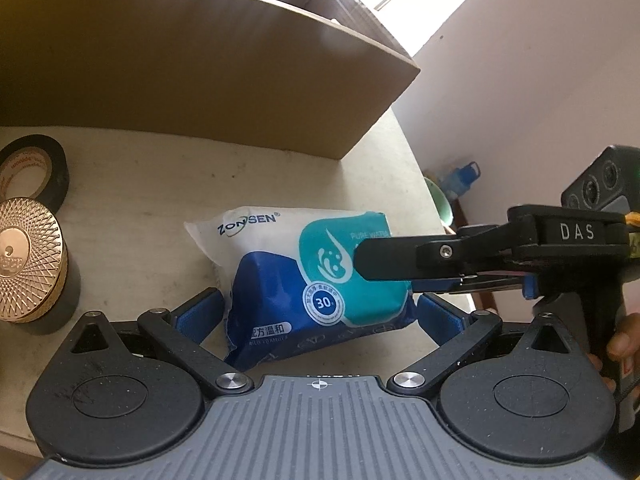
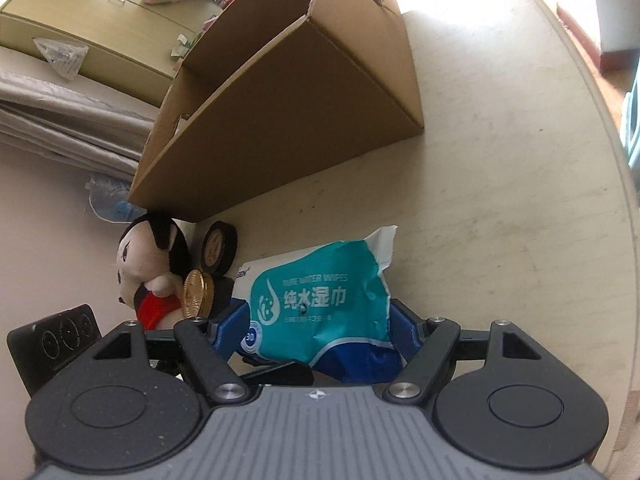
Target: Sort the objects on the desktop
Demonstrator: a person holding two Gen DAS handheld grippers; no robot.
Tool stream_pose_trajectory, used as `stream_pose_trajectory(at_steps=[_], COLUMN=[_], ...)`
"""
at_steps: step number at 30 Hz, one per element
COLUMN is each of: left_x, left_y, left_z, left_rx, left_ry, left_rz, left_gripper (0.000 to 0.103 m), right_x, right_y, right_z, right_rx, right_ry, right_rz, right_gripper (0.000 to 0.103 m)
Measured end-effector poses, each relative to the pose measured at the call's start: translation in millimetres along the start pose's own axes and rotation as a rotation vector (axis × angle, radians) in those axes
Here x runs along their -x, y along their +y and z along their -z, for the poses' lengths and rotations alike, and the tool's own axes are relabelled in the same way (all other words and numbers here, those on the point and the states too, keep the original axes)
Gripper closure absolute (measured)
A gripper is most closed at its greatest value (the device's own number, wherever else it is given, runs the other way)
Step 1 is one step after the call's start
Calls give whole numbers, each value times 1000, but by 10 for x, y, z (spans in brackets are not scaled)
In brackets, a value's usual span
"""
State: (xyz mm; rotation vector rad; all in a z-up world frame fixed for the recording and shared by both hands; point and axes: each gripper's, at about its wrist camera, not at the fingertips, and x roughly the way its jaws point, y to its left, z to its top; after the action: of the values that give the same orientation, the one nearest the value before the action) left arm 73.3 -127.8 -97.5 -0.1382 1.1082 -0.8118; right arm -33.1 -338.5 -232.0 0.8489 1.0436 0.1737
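Right wrist view has the wet wipes pack (image 2: pixel 320 300) sitting between the right gripper (image 2: pixel 320 328)'s blue pads, which look clamped on its sides, so it's got hold of it. The pack is on the desk (image 2: pixel 500 200) just in front of the cardboard box (image 2: pixel 280 128). The left gripper (image 1: pixel 320 312) straddles the same pack, whether it's pressing I can't tell, and further from the box are a gold tin (image 1: pixel 28 260), tape roll (image 1: pixel 36 168) and plush doll (image 2: pixel 148 268).
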Motion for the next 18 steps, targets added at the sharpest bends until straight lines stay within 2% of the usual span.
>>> stream_pose_trajectory(at_steps=[18], left_x=[-79], left_y=[40], left_z=[3], left_rx=[32], left_ry=[16], left_rz=[5], left_gripper=[0], right_x=[25], right_y=[37], right_z=[-15], right_rx=[18], right_ry=[14], right_rz=[27], right_gripper=[23])
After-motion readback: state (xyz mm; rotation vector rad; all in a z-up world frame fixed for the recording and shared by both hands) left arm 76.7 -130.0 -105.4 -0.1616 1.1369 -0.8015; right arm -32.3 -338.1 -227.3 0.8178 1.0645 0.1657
